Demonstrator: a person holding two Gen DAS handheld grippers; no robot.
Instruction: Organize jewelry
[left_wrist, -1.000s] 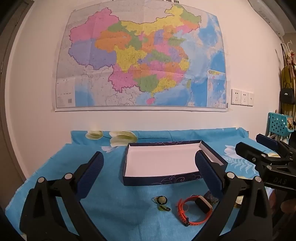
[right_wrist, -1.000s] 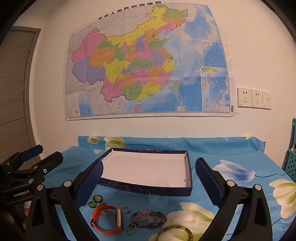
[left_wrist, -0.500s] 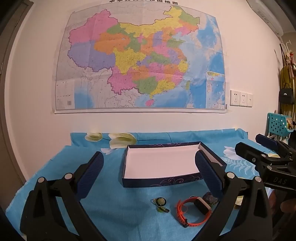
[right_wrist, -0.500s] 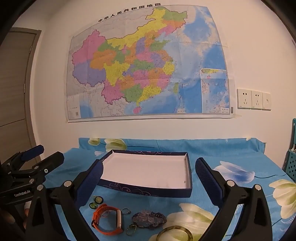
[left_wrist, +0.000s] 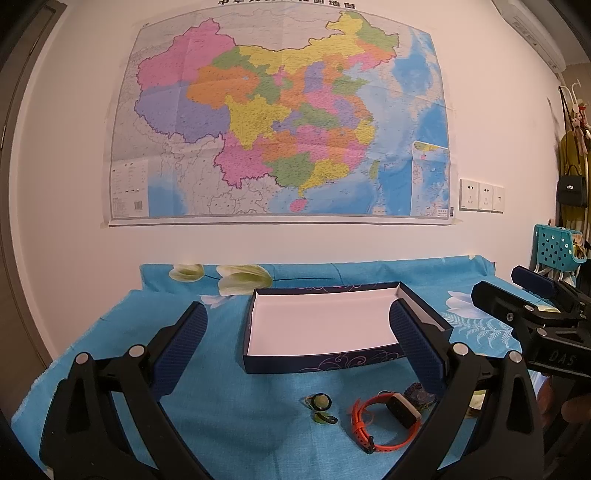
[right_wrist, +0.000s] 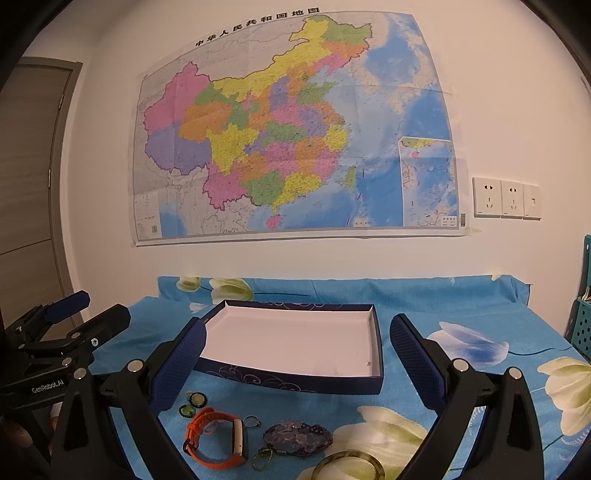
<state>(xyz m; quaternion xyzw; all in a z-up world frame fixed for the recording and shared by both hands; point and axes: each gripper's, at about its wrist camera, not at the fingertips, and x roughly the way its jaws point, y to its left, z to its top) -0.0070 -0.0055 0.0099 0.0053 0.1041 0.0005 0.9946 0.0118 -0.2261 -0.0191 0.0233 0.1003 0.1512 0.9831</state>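
Observation:
A shallow dark-blue box (left_wrist: 321, 363) with a white inside lies on the blue flowered cloth, with nothing in it. In front of it lie an orange watch (left_wrist: 384, 417), green earrings (left_wrist: 319, 402) and a purple bead piece (left_wrist: 419, 393). My left gripper (left_wrist: 299, 347) hovers open above them, holding nothing. The right wrist view shows the same box (right_wrist: 288, 380), the watch (right_wrist: 218, 439), earrings (right_wrist: 195, 400), a small ring (right_wrist: 251, 421), the purple bead piece (right_wrist: 295, 437) and a green bangle (right_wrist: 347, 469). My right gripper (right_wrist: 299, 365) is open and holds nothing.
A large map hangs on the white wall (left_wrist: 280, 236) behind the table. A teal basket (left_wrist: 554, 251) and hanging bags stand off the right edge. A door (right_wrist: 26, 221) is at the left. The cloth (right_wrist: 461, 314) reaches the wall.
The left wrist view has tilted up slightly, so the box sits a little lower in frame. The jewelry has not moved. Both grippers stay open.

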